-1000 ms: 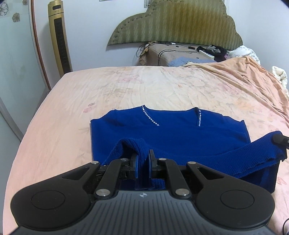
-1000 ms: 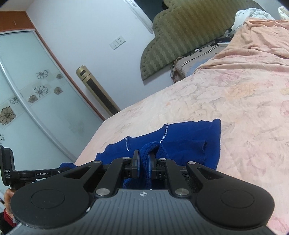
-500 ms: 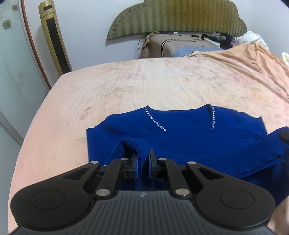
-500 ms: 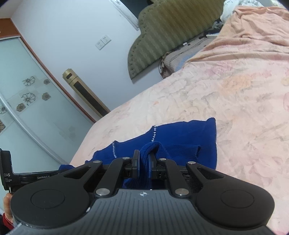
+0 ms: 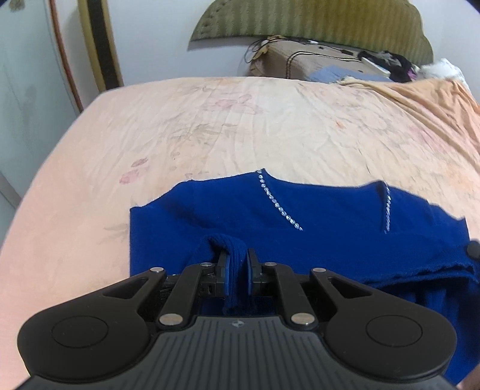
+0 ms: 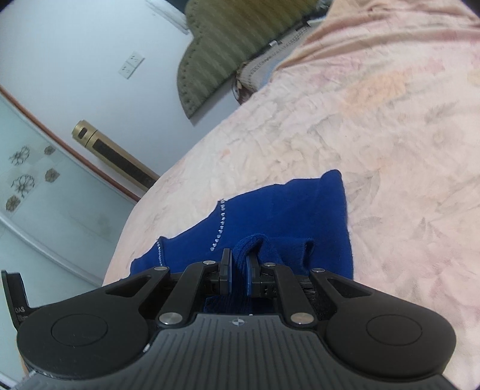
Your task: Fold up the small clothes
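Here, nearest first:

Left gripper (image 5: 237, 271): jaws drawn narrow, clamped on a bunched ridge of the sweater's ribbed hem, which stands up between the pads.

Right gripper (image 6: 238, 270): likewise pinched tight, with a hump of the same ribbed edge caught between its pads; the left unit's black housing shows at the lower left rim of this view.

Blue sweater (image 5: 315, 222): a small knitted top lying on the bed, its neckline toward the headboard. Two rows of pale beads (image 5: 279, 202) run down from the collar. The body lies flat on the sheet; the hem is lifted above it and doubled over toward the collar, stretched between the two grips.

Step in hand: by my reading, the bottom-to-top fold, with the hem partway over the chest and not yet laid down.

Next move calls for: carrying both grips forward evenly so the hem meets the shoulders square, lowering it until the knit rests on the layer beneath, and only then letting go. Uneven travel would skew the fold line.

Bed sheet (image 5: 240, 126): peach with faded flowers, creased, bare ahead of the collar.

Farther off: a pillow (image 5: 303, 61) against the green padded headboard (image 5: 300, 21), and a gold tower fan (image 6: 117, 160) by the wall.
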The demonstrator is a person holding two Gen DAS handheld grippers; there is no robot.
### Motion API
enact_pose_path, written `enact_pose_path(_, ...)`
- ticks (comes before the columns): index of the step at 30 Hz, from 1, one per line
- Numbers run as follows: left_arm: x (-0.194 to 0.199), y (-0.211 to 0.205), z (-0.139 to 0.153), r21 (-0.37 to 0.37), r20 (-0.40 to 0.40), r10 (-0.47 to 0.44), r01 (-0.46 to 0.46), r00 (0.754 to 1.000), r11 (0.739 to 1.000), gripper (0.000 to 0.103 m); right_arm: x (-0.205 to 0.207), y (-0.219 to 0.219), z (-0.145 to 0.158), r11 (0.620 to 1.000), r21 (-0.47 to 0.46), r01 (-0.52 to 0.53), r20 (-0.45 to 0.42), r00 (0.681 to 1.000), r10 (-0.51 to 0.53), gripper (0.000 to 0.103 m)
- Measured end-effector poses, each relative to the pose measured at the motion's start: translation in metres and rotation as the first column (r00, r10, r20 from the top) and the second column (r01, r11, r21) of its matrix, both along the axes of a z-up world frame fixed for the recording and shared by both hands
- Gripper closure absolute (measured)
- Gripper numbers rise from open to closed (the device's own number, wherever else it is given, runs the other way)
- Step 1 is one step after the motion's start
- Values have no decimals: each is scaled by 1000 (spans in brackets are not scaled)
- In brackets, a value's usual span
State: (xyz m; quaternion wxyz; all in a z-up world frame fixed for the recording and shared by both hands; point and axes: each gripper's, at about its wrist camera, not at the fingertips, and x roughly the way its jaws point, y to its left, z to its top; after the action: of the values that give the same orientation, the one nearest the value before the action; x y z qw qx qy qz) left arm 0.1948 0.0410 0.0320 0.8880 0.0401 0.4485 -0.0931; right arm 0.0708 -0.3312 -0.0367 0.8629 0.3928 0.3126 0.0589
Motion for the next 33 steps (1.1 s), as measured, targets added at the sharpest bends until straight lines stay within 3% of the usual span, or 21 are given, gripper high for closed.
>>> enact_pose_path(5, 22, 15, -9, -96, -37, 67, -71, 997, 993, 88, 16, -10, -18, 994, 104, 38, -43, 999, -34, 90)
enact_pose_path(9, 31, 26, -6, -112, -18, 137, -138, 990, 984, 71, 24, -17, -30, 982, 176, 67, -71, 996, -55, 85)
enact_pose_path(12, 32, 36, -1, -114, 20, 195, -192, 981, 975, 51, 25, -19, -30, 979, 183, 89, -63, 995, -78, 73)
enact_pose_path(15, 25, 46, 7, -94, 76, 229, -222, 970, 971, 48, 22, -19, -19, 983, 147, 108, -19, 994, -106, 55)
enact_pose_path(18, 16, 51, 14, -68, 129, 177, -169, 976, 983, 46, 15, -21, -1, 987, 38, 156, 46, 986, -157, 50)
enact_pose_path(22, 8, 43, 14, 6, 175, 20, -21, 984, 1000, 34, 16, -23, 17, 981, -126, 150, 93, 986, -139, 50)
enact_pose_path(27, 11, 19, -5, 70, 164, -166, 157, 972, 985, 34, 34, -12, 15, 970, -243, 11, 33, 999, -3, 49)
enact_pose_path(29, 19, 10, -14, 88, 145, -194, 183, 970, 979, 34, 48, -2, 11, 961, -273, -44, 7, 999, 48, 40)
enact_pose_path(33, 30, 4, -23, 65, 146, -183, 175, 972, 982, 34, 76, 17, 4, 944, -309, -114, -29, 993, 110, 39)
